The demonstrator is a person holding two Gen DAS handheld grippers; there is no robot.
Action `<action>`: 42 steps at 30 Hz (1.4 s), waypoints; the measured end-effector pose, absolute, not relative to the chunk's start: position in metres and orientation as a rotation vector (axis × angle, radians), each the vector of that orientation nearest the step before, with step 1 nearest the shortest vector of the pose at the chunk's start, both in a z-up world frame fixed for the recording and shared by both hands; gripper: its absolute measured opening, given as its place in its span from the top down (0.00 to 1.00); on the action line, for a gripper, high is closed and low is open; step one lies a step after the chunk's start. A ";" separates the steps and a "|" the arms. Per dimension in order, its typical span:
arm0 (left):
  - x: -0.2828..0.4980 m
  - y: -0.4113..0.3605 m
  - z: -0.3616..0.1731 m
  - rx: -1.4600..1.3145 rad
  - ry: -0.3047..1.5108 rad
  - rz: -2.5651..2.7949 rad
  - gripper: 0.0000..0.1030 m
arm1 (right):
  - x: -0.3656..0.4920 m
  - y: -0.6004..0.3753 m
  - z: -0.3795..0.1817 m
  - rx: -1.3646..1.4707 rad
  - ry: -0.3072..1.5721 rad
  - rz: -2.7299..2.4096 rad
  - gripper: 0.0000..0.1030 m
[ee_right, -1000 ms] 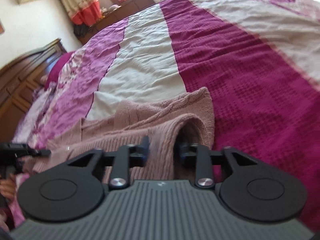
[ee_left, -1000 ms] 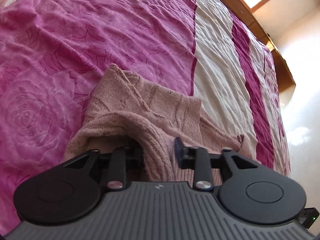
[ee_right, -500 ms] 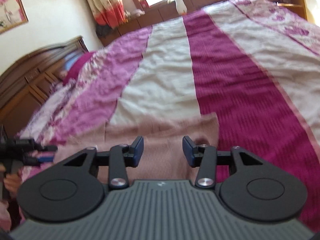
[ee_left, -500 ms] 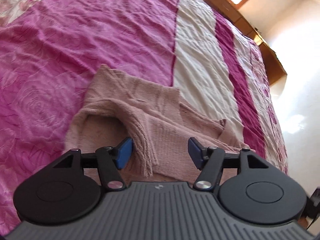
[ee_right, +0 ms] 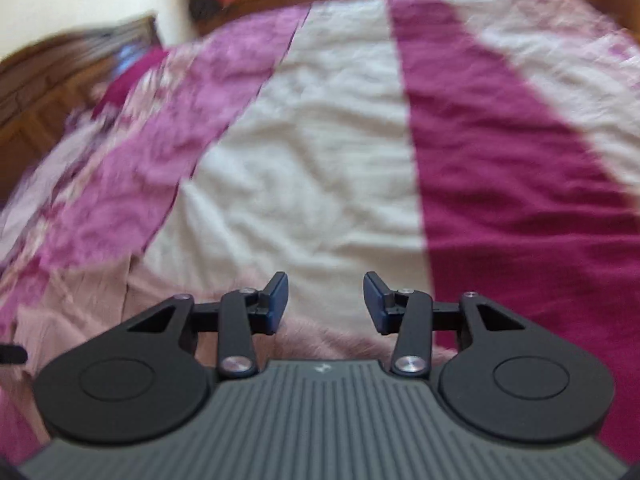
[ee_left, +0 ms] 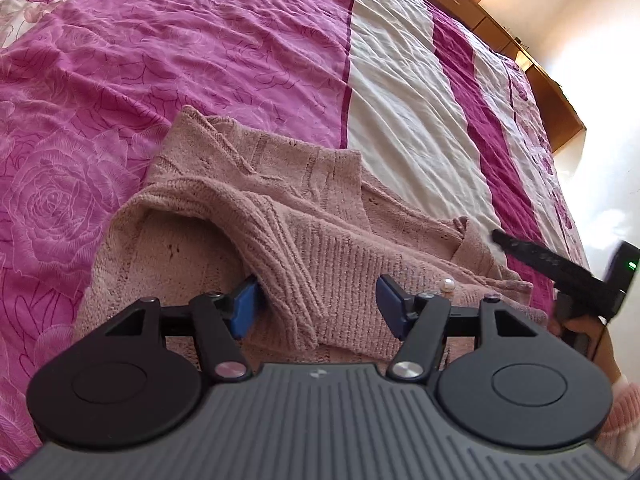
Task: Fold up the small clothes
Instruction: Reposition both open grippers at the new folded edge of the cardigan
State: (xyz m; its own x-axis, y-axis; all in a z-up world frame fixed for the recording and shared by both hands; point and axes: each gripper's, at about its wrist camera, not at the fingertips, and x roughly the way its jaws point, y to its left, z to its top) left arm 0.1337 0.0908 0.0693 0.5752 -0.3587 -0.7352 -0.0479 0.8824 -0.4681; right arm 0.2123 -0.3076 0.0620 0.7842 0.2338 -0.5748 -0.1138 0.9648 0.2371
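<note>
A small dusty-pink knitted cardigan (ee_left: 256,208) lies partly folded on the bed, one ribbed flap doubled over its middle and a pearl button (ee_left: 447,285) near its right edge. My left gripper (ee_left: 316,304) hovers open just over the near hem, the folded flap lying between its blue pads without being pinched. My right gripper (ee_right: 325,300) is open and holds nothing, above the cardigan's (ee_right: 100,304) near edge, in a blurred view. In the left wrist view the right gripper (ee_left: 560,268) shows at the far right, held by a hand.
The bed (ee_left: 200,40) wears a magenta, rose-patterned and cream striped cover (ee_right: 320,152). A dark wooden headboard (ee_right: 60,80) stands at the left of the right wrist view. Wooden furniture (ee_left: 520,52) lines the bed's far side, and bright floor (ee_left: 600,140) lies beyond the edge.
Both grippers were shut on the cardigan's fold a second ago; both have opened and let it go. The fold now rests flat. The right gripper has lifted and pulled back.
</note>
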 end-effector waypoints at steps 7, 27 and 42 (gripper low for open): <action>0.134 0.091 0.064 -0.469 0.953 -0.188 0.34 | 0.208 -0.287 0.058 0.129 0.683 0.374 0.55; 0.135 0.083 0.063 -0.422 0.947 -0.187 0.34 | 0.241 -0.280 0.061 0.173 0.737 0.516 0.91; 0.136 0.088 0.063 -0.451 0.949 -0.193 0.34 | 0.236 -0.237 0.080 -0.114 0.654 0.269 0.76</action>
